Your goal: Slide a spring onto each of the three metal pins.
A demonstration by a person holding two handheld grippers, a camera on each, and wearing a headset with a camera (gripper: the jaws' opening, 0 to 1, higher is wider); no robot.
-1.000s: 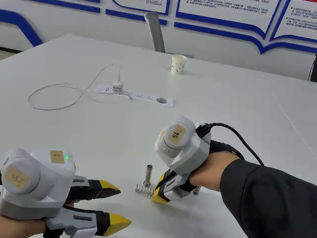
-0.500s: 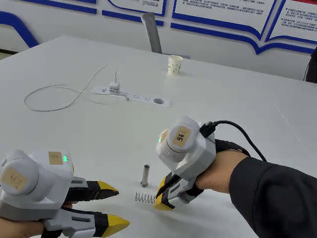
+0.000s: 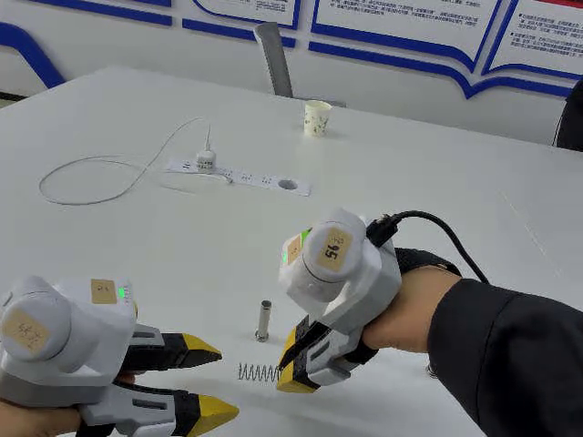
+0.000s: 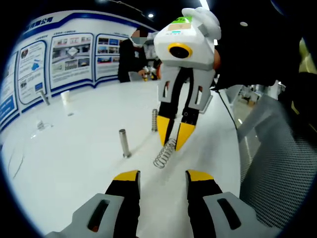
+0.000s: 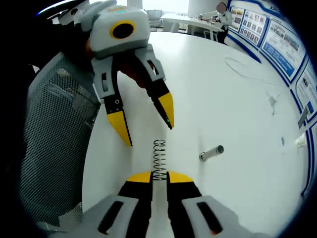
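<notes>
Right tongs (image 3: 289,371) pinch a spring (image 3: 257,371) (lying level) near an upright pin (image 3: 263,320); left tongs (image 3: 223,381) gape apart.

White left tongs (image 3: 211,381) and right tongs (image 3: 290,370), yellow-tipped; black sleeve (image 3: 510,355).

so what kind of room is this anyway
Likely a meeting or display room in an office or lab: a big white table with a power strip and paper cup on it, and blue-framed information boards behind.
</notes>
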